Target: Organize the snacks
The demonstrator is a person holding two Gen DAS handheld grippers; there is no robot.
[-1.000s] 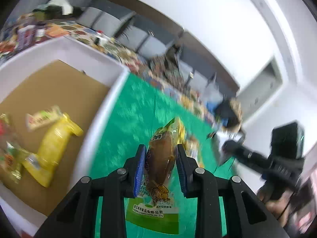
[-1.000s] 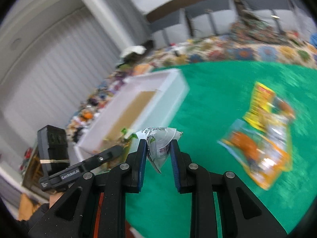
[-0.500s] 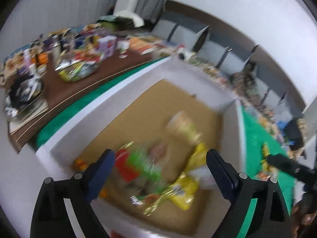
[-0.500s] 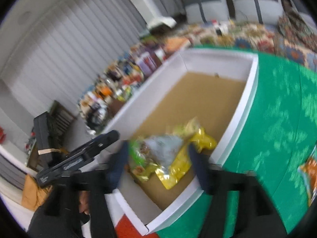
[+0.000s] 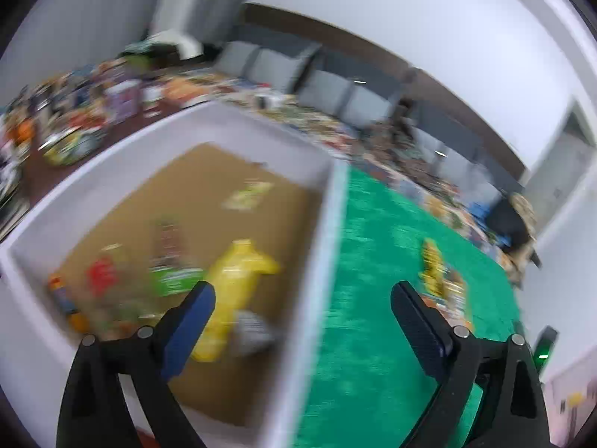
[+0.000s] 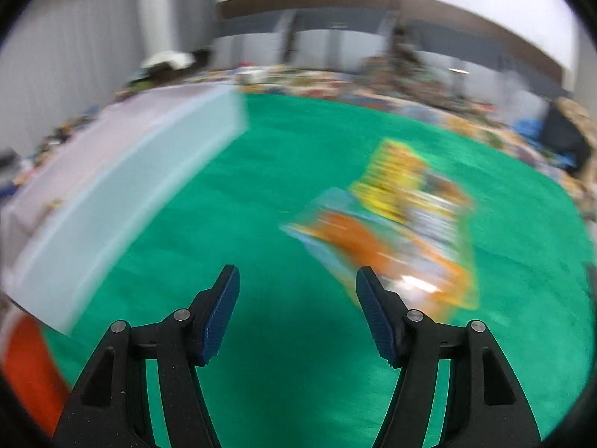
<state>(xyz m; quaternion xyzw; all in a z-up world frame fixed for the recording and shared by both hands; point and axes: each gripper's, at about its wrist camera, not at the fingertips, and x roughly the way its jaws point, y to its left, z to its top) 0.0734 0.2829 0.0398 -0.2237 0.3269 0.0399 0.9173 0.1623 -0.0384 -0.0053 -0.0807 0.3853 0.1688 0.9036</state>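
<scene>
Both views are motion-blurred. Left hand-held gripper and right hand-held gripper: jaws just opened, empty. Snack packets in the box are unreadable.

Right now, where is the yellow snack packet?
In the left wrist view, the yellow snack packet lies inside the white box, near its right wall, beside a green packet.

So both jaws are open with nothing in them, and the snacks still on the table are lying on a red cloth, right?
Almost. Both the left gripper and the right gripper do have open jaws with nothing between them, having just opened. But the cloth is green, not red. The right wrist view shows the leftover snack packets lying on it, beside the white box.
</scene>
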